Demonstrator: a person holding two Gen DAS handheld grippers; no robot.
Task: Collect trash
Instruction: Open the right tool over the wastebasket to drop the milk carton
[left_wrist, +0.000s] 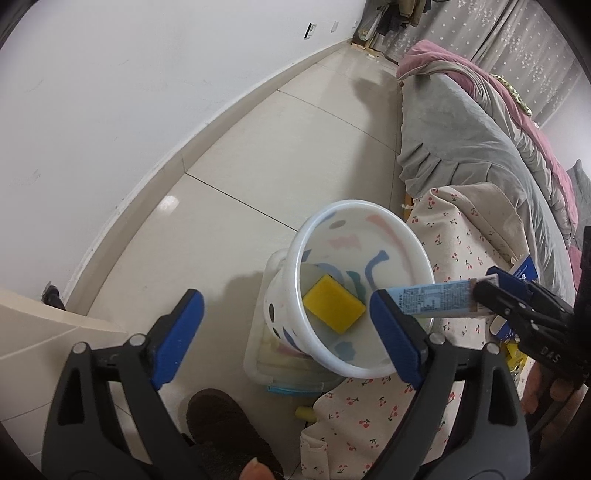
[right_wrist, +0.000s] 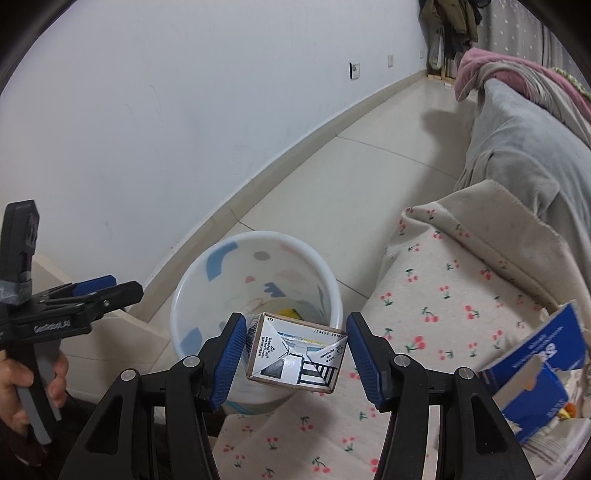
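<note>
Pale tile floor by a white wall, bed w/ cherry-print cover on the right. Your right gripper (right_wrist: 293, 354) has the milk carton (right_wrist: 296, 354) between its blue pads; in the right wrist view the jaws look slightly spread, left pad touching, right pad just apart, so can't tell if it's really pinched. Left wrist view shows the carton lying level, long axis running left from those jaws out over the bin (left_wrist: 356, 286) rim. So the bin mouth is straight ahead and below: the drop likely turns on that. A yellow sponge (left_wrist: 334, 310) sits inside already. Your left gripper (left_wrist: 286, 334) hovers just near of the bin, jaws wide, holding nothing. A blue box (right_wrist: 535, 373) lies on the cover, far right.
</note>
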